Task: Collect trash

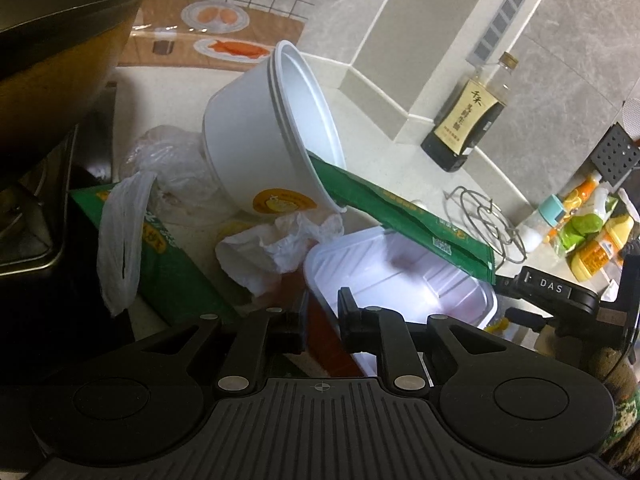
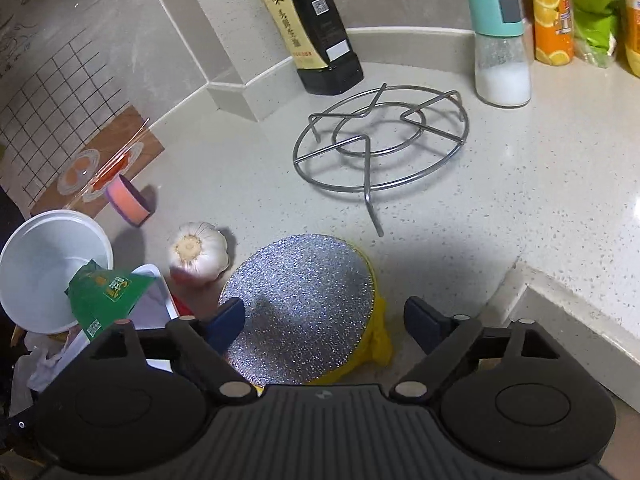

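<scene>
Two stacked white bowls (image 1: 256, 128) lie tipped against the white plastic tray (image 1: 400, 280), green wrapper (image 1: 400, 216) poking out. Left gripper (image 1: 320, 312) hangs narrowly parted over the tray's edge, grasping nothing; right gripper (image 2: 324, 320) spreads wide, released, around a silver scouring pad (image 2: 300, 312).

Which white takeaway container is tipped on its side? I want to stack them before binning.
The round white bowl with the orange sticker lies tipped, its mouth facing sideways and a green packet poking out. The rectangular white tray sits flat, mouth up.
</scene>
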Demonstrator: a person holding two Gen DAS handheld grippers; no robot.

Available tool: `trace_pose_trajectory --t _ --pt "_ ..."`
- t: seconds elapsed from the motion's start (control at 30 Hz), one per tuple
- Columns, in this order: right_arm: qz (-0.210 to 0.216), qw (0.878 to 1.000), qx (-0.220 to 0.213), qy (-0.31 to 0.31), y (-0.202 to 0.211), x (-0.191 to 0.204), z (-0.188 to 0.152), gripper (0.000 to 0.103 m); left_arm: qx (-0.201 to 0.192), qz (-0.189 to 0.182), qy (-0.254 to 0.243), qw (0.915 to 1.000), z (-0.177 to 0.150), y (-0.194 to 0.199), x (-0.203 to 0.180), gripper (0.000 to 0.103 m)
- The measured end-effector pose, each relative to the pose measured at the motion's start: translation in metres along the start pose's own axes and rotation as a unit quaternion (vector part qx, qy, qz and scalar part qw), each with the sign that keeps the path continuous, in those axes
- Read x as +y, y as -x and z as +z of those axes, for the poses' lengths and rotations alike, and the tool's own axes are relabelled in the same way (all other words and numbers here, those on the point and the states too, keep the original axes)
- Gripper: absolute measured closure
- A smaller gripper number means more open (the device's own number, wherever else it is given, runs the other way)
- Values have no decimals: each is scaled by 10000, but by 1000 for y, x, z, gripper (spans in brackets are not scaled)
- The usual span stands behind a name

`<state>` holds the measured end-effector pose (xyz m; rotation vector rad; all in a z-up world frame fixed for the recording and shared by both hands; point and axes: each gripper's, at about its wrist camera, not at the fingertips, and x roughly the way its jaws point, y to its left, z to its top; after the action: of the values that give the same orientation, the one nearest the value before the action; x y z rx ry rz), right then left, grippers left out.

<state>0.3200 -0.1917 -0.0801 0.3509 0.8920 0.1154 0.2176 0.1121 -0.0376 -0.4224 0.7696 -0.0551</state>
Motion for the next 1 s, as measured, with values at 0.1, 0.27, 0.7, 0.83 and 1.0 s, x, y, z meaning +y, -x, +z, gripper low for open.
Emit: trace_pose_trajectory --t 0.1,0.27,0.7,0.83,1.0 --pt "109 9999 49 63 -2 1 1 5 6 -7 3 10000 0 0 0 84" --pt "225 9989 25 -401 -5 -4 4 0 26 -22 -2 10000 0 0 1 84" --pt "834 9959 324 -113 3 8 14 52 134 -27 -61 9999 -1 -2 -1 81" --pt "919 9957 80 -60 18 13 11 81 160 -47 -57 9998 -1 -2 -1 81" --pt "1015 9947 -16 -131 35 9 6 94 165 -40 -55 9998 -4 -1 -2 81"
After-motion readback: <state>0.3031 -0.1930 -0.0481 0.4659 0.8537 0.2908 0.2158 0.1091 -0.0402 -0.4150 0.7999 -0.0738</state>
